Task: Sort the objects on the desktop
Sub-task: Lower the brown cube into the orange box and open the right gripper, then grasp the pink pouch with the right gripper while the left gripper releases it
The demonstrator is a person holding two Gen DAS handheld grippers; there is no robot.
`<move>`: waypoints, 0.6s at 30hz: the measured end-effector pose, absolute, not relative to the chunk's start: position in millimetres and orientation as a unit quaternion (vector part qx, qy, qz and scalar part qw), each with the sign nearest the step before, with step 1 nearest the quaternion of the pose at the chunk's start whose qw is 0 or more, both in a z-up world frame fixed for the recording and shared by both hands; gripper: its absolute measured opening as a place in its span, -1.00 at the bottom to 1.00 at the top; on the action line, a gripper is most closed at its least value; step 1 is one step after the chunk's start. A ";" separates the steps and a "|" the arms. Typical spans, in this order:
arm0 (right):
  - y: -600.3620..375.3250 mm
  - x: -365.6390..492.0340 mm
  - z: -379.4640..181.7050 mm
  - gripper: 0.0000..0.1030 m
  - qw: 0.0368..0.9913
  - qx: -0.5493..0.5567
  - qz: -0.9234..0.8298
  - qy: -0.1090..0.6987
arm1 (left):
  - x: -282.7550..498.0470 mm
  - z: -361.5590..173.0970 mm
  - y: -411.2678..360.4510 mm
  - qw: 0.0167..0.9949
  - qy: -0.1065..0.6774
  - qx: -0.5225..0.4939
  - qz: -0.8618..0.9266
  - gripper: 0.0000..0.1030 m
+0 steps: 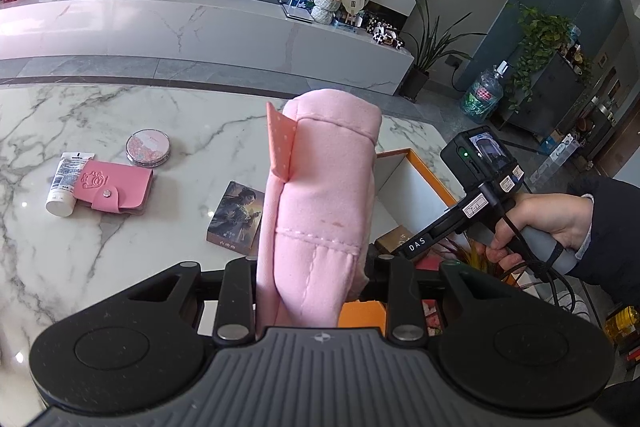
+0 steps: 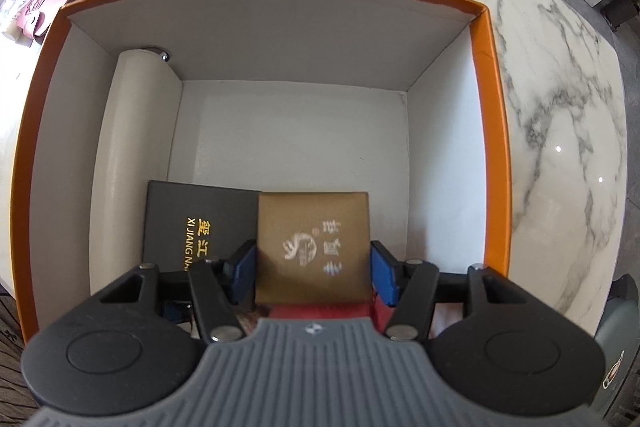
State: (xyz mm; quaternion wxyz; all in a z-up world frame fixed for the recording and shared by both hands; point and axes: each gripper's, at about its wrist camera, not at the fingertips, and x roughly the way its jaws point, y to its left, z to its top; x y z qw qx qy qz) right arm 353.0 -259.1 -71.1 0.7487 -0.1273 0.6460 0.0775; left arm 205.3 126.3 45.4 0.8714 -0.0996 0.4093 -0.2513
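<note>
Left fingers [image 1: 240,291] clamp a pink pouch [image 1: 320,195], lifted above the marble table [image 1: 80,247]. Right fingers [image 2: 384,273] pinch a brown box [image 2: 312,247] inside the orange box [image 2: 490,107], beside a black box [image 2: 192,223]. Only the left view shows the wallet [image 1: 114,187], tube [image 1: 66,183], compact [image 1: 148,148] and card box [image 1: 236,217] on the table.

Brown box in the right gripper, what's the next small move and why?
Probably lower it a little and open the jaws. The right gripper holds the brown box inside the orange bin, beside the black box, with bare floor just ahead. The left gripper is waiting with the pink pouch.
</note>
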 end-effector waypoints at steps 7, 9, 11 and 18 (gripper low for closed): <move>-259.4 346.8 -60.6 0.20 0.755 -0.121 0.075 0.640 | 204.6 49.1 127.5 0.874 0.406 -0.100 -0.250 -0.34; -260.4 343.8 -50.9 0.26 0.764 -0.114 0.074 0.631 | 205.5 50.3 126.7 0.873 0.404 -0.104 -0.252 -0.34; -259.9 339.2 -37.1 0.36 0.779 -0.112 0.080 0.612 | 206.9 51.9 124.9 0.872 0.403 -0.110 -0.256 -0.34; -272.6 315.2 3.5 0.07 0.800 -0.080 0.141 0.578 | 224.0 53.7 99.4 0.858 0.411 -0.140 -0.273 -0.34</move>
